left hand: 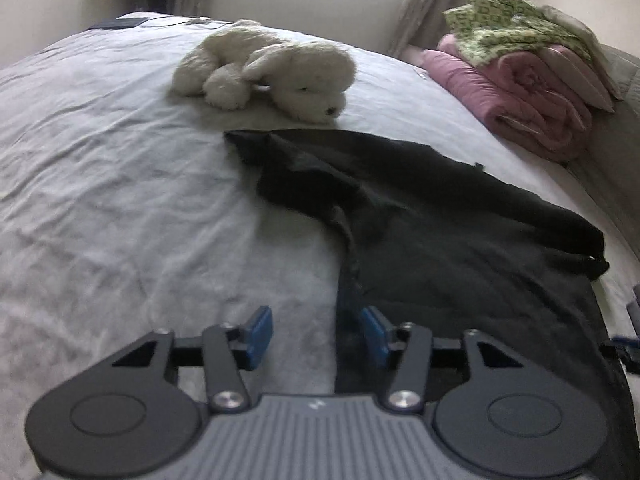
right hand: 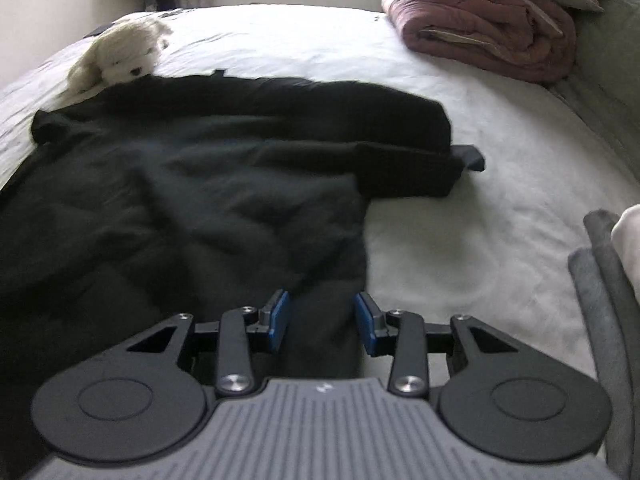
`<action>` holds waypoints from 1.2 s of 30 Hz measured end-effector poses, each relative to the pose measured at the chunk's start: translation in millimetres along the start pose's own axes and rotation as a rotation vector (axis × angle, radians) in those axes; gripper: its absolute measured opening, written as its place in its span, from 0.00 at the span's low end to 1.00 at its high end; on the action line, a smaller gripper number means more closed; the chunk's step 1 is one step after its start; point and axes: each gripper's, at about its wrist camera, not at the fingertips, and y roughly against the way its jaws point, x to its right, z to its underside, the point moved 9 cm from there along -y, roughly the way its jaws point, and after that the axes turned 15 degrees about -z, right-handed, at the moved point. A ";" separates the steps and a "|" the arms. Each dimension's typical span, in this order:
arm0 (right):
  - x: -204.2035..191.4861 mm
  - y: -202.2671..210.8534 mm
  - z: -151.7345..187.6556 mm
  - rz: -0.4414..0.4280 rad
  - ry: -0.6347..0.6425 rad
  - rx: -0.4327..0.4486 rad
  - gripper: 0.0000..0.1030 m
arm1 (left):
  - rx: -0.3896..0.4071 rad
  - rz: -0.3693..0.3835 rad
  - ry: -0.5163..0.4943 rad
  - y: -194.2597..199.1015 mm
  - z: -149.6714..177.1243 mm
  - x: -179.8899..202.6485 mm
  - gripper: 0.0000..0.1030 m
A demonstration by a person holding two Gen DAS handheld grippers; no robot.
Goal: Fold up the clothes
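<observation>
A black garment (left hand: 432,216) lies spread and rumpled on the white bed (left hand: 120,184). My left gripper (left hand: 316,332) is open at the garment's near left edge; a strip of black cloth runs between its blue pads (left hand: 260,330). In the right wrist view the same garment (right hand: 180,168) fills the left and centre, one sleeve (right hand: 420,168) reaching right. My right gripper (right hand: 322,320) is open at the near right hem, with black cloth lying between its blue pads (right hand: 280,314).
A white plush dog (left hand: 272,68) lies just beyond the garment. Folded pink bedding (left hand: 528,96) with a green patterned cloth (left hand: 500,28) on top is stacked at the far right. Grey cloth (right hand: 600,280) hangs at the right edge. Bare sheet lies to the left.
</observation>
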 end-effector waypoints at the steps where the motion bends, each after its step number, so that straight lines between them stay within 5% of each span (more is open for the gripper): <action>1: -5.3 2.7 1.1 0.015 0.028 0.006 0.38 | -0.003 -0.003 0.009 -0.9 1.6 -1.2 0.51; 10: -2.3 6.0 3.6 0.024 -0.002 0.056 0.38 | 0.050 0.012 -0.056 -0.8 9.4 23.9 0.55; 15: -6.9 5.0 6.3 0.000 0.001 0.057 0.38 | 0.061 -0.107 -0.103 -11.4 10.1 12.0 0.32; 19: -5.1 10.3 1.3 0.005 -0.016 0.100 0.38 | 0.038 -0.137 0.008 -14.0 3.0 -17.8 0.06; 36: -4.8 32.4 29.2 -0.071 -0.075 0.044 0.35 | -0.032 -0.059 0.051 35.6 28.9 -24.6 0.09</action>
